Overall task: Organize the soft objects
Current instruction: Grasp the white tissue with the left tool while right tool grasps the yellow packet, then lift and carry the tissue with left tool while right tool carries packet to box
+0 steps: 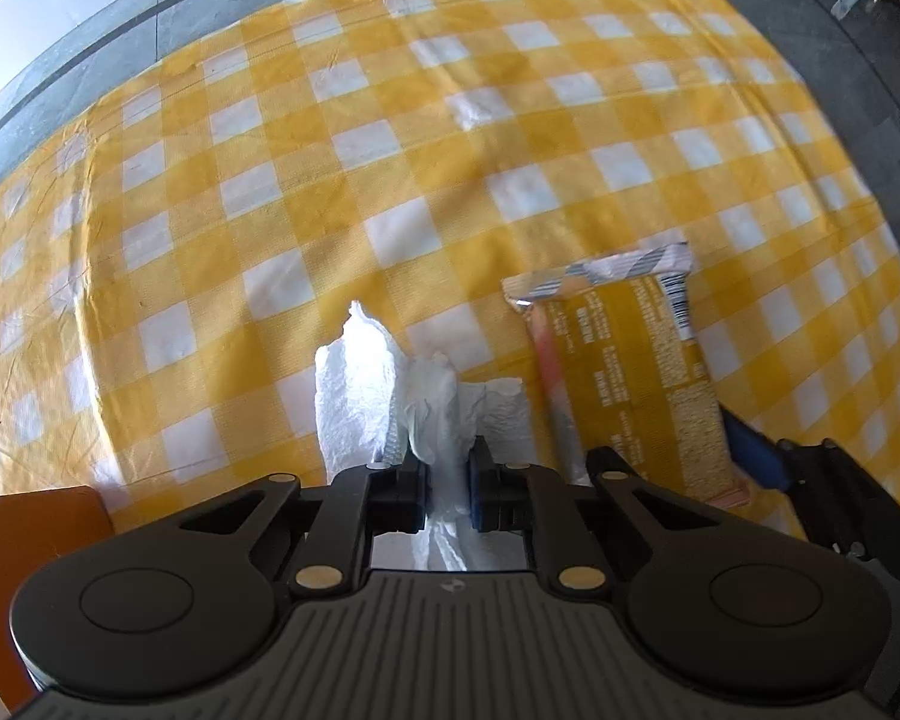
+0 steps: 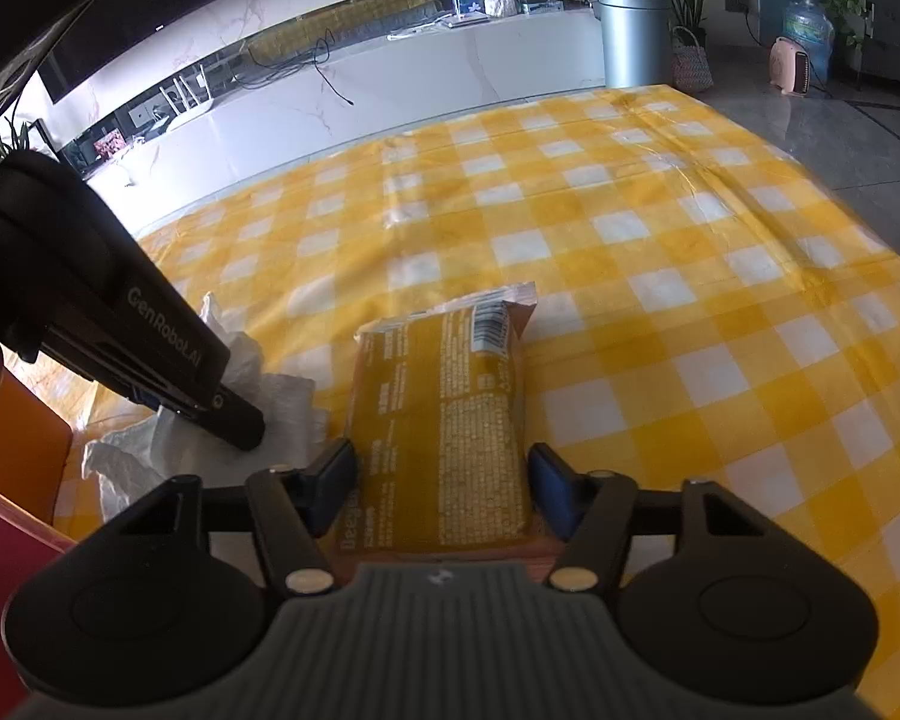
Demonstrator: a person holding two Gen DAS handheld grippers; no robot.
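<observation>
A crumpled white paper tissue (image 1: 354, 396) lies on the yellow-and-white checked tablecloth (image 1: 390, 120). My left gripper (image 1: 447, 480) points steeply down and is shut on a bunched fold of it. In the right wrist view the tissue (image 2: 288, 420) spreads around the left gripper's black fingers (image 2: 240, 426). Just right of it lies a yellow packet of tissues (image 1: 630, 372), printed side up with a barcode at its far end. My right gripper (image 2: 441, 480) straddles the near end of the packet (image 2: 444, 396), with a blue pad against each long side.
An orange flat object (image 1: 30, 522) sits at the cloth's near left corner, seen also as an orange panel (image 2: 18, 438) above a red surface (image 2: 0, 540). Beyond the cloth (image 2: 630, 210) are a white low cabinet (image 2: 390, 90), a grey bin (image 2: 636, 36) and grey floor (image 2: 840, 138).
</observation>
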